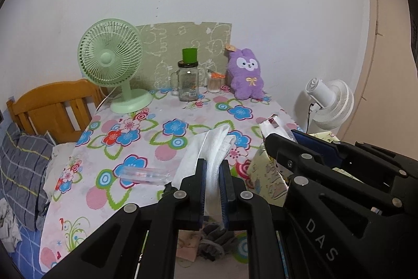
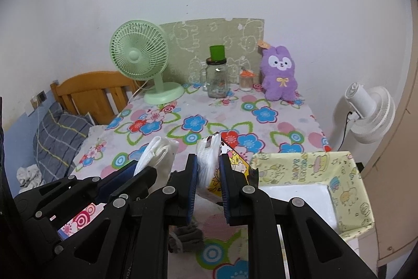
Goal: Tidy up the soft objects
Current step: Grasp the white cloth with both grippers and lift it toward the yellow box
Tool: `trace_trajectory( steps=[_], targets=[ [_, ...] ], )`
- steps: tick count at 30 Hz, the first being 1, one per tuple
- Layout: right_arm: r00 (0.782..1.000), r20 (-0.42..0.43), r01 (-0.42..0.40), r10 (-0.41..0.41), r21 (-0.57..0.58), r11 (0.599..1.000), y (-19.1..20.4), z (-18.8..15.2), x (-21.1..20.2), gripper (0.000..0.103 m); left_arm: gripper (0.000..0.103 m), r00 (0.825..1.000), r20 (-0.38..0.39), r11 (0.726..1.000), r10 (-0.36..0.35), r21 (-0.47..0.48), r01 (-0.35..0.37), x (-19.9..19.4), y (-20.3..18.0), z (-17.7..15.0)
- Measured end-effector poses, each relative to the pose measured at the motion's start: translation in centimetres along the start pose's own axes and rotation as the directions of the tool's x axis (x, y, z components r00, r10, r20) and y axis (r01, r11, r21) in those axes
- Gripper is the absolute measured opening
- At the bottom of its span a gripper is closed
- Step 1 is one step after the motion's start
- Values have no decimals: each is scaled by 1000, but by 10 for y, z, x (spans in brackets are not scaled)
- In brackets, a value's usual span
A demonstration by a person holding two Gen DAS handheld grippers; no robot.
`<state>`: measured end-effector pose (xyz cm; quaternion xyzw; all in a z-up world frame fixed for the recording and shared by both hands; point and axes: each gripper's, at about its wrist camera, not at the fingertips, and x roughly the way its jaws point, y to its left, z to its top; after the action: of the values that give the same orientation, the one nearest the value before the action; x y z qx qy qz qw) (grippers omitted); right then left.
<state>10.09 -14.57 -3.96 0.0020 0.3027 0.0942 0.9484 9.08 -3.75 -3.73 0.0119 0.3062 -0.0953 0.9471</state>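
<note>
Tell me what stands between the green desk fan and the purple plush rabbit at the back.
Between green desk fan and purple plush rabbit: a green-capped glass jar and a small orange-topped cotton-swab container, clearest from the right wrist.

Left gripper (image 1: 213,174) jaws clamped, right gripper (image 2: 207,171) jaws clamped, side by side

I see a mint-green desk fan (image 1: 111,62) far left on the desk, a clear glass jar (image 1: 188,81) right of it, and a white floor fan (image 2: 371,113) off the right edge.
</note>
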Motion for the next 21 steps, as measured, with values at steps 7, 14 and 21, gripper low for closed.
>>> trace_trajectory(
  steps=[7, 14, 21],
  targets=[
    [1000, 14, 19, -19, 11, 1000, -22, 2, -8, 20, 7, 1000, 11, 1000, -16, 18, 15, 2, -20, 5],
    [999, 25, 43, -44, 28, 999, -42, 2, -14, 20, 7, 999, 13, 998, -41, 42, 40, 7, -41, 9],
    [996, 29, 79, -81, 53, 995, -66, 0, -17, 20, 7, 998, 14, 996, -69, 61, 68, 17, -63, 12]
  ],
)
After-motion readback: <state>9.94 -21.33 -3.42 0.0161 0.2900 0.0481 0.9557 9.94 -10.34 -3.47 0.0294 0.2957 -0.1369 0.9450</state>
